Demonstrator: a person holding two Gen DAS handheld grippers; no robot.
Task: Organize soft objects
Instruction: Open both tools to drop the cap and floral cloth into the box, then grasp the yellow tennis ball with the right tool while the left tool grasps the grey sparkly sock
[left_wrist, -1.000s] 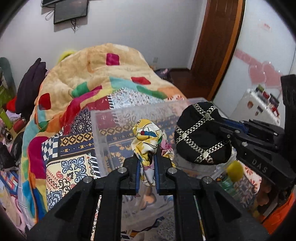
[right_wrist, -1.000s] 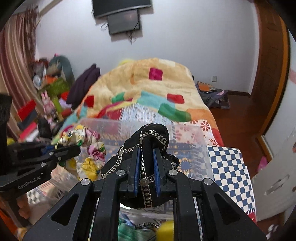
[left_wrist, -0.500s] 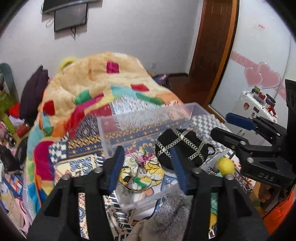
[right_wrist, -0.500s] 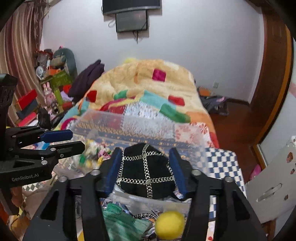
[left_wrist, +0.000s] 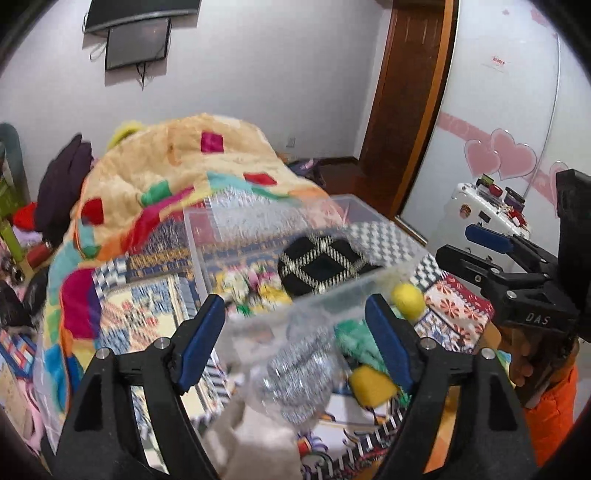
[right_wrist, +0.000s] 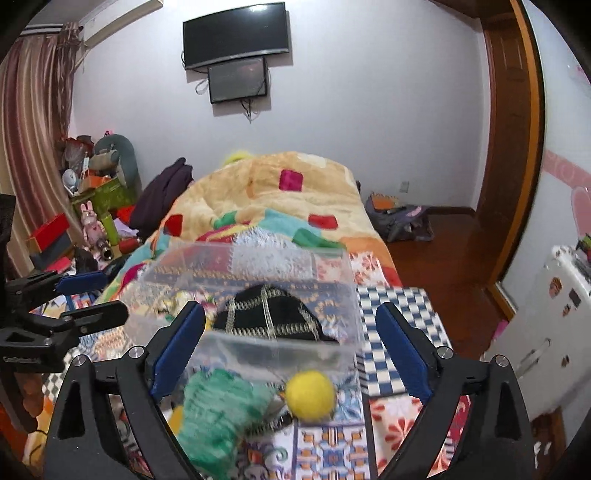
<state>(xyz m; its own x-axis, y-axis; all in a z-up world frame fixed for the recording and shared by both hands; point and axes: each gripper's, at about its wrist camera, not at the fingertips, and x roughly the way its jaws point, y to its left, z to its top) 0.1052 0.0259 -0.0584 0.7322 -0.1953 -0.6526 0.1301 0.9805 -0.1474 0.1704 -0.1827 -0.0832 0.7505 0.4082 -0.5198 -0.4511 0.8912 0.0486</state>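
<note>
blurred floral cloth (left_wrist: 255, 291) (in bin (left_wrist: 332, 291)), grippers agape

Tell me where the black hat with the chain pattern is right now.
The black hat lies inside the clear plastic bin on the bed, toward its right side, beside the floral scrunchie; neither gripper holds it.

A clear plastic storage bin (right_wrist: 332, 269) holds a black cap crossed with a gold-and-white chain lattice (right_wrist: 269, 314) and a floral cloth of yellow, pink and green (left_wrist: 251, 290), blurred. Outside its near wall lie a yellow felt ball (right_wrist: 310, 395), a green knitted piece (right_wrist: 218, 410) and a grey-and-white speckled knit (left_wrist: 299, 380). The bedspread (right_wrist: 391, 432) is patchwork: blue-white checks, red flowers, tile motifs. Both grippers are black with blue pads (right_wrist: 402, 350).
</note>
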